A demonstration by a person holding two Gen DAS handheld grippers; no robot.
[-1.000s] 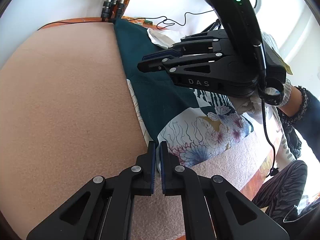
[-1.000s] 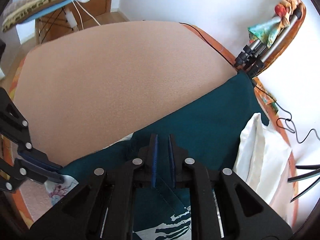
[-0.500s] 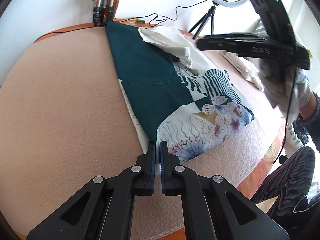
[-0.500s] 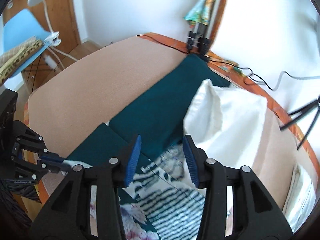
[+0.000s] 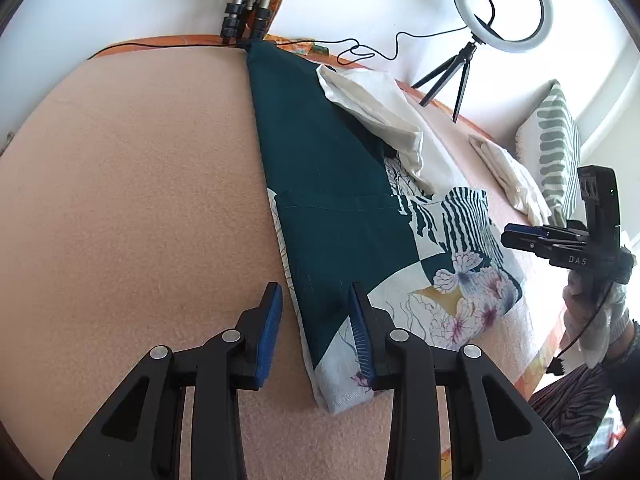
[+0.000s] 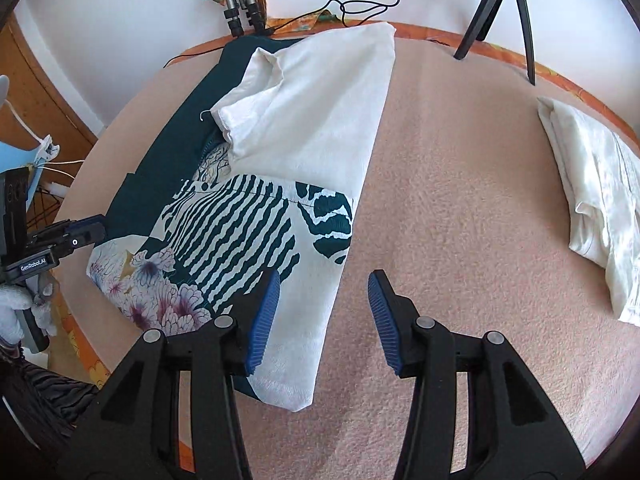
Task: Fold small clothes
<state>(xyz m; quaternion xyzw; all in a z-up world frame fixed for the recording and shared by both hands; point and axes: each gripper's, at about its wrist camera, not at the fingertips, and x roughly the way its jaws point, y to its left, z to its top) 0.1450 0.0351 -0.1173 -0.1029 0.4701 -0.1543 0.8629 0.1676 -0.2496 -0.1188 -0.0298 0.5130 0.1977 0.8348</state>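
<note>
A folded garment, dark teal with white stripes and flowers (image 5: 352,216) (image 6: 248,236), lies flat on the peach blanket (image 5: 132,200). A white cloth (image 5: 372,108) (image 6: 316,112) lies over its far end. My left gripper (image 5: 314,320) is open, its jaws either side of the garment's near left edge, holding nothing. My right gripper (image 6: 324,312) is open and empty above the garment's near right corner; it also shows at the right of the left wrist view (image 5: 520,236). The left gripper shows at the left edge of the right wrist view (image 6: 80,232).
A folded white garment (image 6: 596,200) (image 5: 508,176) lies at the right of the blanket. A ring light on a tripod (image 5: 500,4) and cables stand at the back edge. A striped pillow (image 5: 556,144) is at far right. A tripod's legs (image 5: 244,12) stand at the back.
Both grippers have opened and let go of the garment, which now lies folded flat. The right gripper has swung from the teal end to the garment's right side.
</note>
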